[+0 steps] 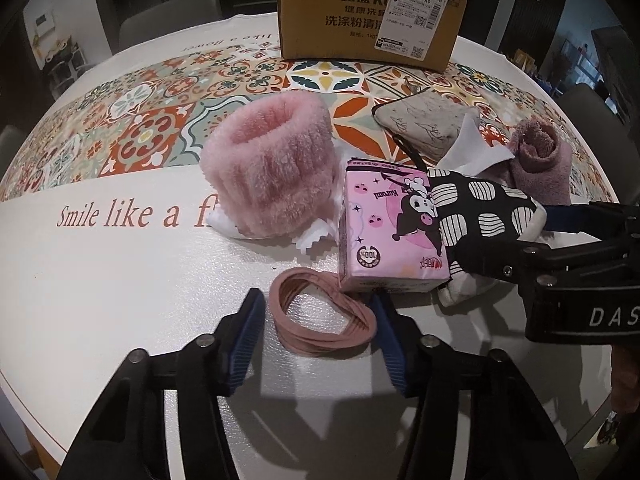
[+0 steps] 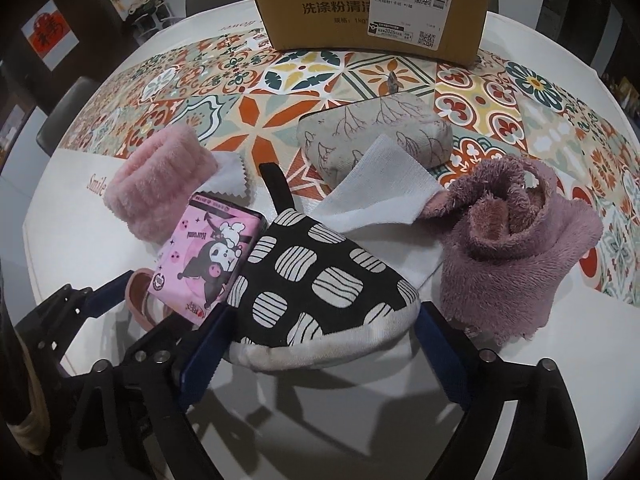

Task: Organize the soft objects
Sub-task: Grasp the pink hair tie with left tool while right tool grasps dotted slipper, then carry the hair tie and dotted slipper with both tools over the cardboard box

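My left gripper (image 1: 320, 320) is open, its fingers on either side of a loop of pink-brown hair bands (image 1: 320, 314) lying on the table. My right gripper (image 2: 320, 332) is open around the near end of a black-and-white patterned oven mitt (image 2: 320, 280), which also shows in the left wrist view (image 1: 480, 216). A pink Kuromi tissue pack (image 1: 392, 232) leans against the mitt. A fluffy pink cuff (image 1: 268, 172), a mauve fleece cloth (image 2: 516, 248), a white cloth (image 2: 380, 184) and a grey printed pouch (image 2: 376, 136) lie around them.
A cardboard box (image 1: 372, 12) stands at the far side of the round table (image 1: 120, 280), on a patterned tile mat (image 1: 160, 100). Chairs stand beyond the table's far edge. A white serrated cloth (image 1: 312, 236) lies under the pink cuff.
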Tool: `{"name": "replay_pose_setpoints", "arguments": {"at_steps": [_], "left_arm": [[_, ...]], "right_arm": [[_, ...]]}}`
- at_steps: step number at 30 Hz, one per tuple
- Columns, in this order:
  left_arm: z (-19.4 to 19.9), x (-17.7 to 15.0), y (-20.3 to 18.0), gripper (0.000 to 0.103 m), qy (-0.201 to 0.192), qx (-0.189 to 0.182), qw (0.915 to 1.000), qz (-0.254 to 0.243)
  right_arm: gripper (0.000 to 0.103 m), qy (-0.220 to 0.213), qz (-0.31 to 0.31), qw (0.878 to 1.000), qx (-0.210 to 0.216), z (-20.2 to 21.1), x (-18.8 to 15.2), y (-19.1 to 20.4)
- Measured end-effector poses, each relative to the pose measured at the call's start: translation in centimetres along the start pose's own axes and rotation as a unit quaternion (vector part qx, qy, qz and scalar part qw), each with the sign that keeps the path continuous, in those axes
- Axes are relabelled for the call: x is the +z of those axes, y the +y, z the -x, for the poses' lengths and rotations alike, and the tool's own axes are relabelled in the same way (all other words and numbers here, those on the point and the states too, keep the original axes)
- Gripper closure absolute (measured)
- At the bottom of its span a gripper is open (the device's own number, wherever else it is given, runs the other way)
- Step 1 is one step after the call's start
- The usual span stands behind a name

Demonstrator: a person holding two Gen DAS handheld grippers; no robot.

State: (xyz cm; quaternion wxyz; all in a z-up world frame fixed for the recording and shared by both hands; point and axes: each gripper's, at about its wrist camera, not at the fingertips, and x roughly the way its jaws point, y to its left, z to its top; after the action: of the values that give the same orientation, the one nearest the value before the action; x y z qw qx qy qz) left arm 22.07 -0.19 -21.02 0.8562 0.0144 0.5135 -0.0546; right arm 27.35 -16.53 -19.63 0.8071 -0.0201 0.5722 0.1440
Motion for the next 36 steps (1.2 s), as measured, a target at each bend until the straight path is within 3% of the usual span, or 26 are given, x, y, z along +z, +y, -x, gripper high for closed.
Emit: {"name": "replay_pose_setpoints", "arguments": {"at_steps": [5,8,12,18,36], "left_arm": [[0.3,0.0,0.0,0.074,-0.003,-0.001,1.0000,-0.001],[0.5,-0.1,0.1,0.081,-0.005,-0.002,1.0000,-0.003],[1.4,-0.1,0.1,0.085,-0.018,-0.001,0.9998,-0.005],[3.1,0.2,0.2,0.089,-0.041,0.001,0.9991,-0.007],[7.4,3.3,0.1,0.090,-0.099,-0.022,0.9945,-0.025]], "right_arm": [[0.025,-0.006,0.003,1.000,-0.009,0.4,-0.2,0.1],[0.034,-0.010,0.006,1.000,-0.014,0.6,-0.3,0.2],[0.051,-0.018,0.007,1.000,-0.014,1.1,-0.4,0.3],[0.065,-0.027,0.000,1.000,-0.004,1.9,-0.5,0.5],[0.076,-0.067,-0.024,0.997,0.014,5.6,-0.7,1.2]]}}
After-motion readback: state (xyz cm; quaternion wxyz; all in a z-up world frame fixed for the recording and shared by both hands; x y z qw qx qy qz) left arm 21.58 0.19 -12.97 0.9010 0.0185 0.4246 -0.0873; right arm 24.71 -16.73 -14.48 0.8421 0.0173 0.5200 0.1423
